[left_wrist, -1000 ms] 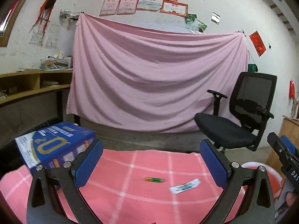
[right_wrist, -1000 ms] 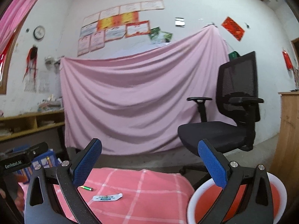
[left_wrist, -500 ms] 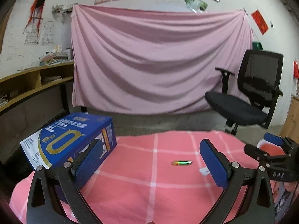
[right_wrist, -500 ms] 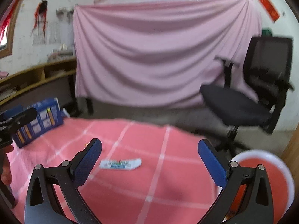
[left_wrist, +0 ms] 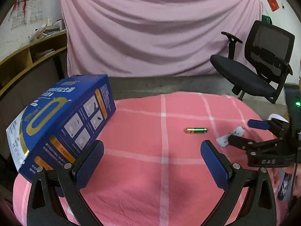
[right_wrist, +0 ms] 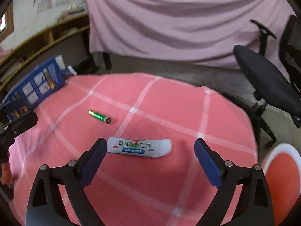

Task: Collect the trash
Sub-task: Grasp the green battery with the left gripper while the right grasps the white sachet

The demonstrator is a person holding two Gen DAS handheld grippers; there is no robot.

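right gripper (right_wrist: 148,162) jaws wide, just been narrowing, nothing held; white sachet (right_wrist: 139,147) on the pink checked cloth (right_wrist: 169,116) lies between the tips, likely first pick. left gripper (left_wrist: 152,165) gaping, empty. green aa battery (left_wrist: 196,130) near. blue carton (left_wrist: 62,120), print unreadable; "das" on right gripper's frame.

On the table's checked cloth (left_wrist: 163,169) a battery (left_wrist: 196,130) lies just right of the frame's centre in the left wrist view, with a flat wrapper (left_wrist: 230,136) to its right. A carton (left_wrist: 62,124) stands tilted at the left edge of the cloth. An office chair (left_wrist: 254,71) sits upper right, behind the table, before a hung sheet (left_wrist: 150,28). In the right wrist view a bin (right_wrist: 282,180) sits lower right, beside the table.
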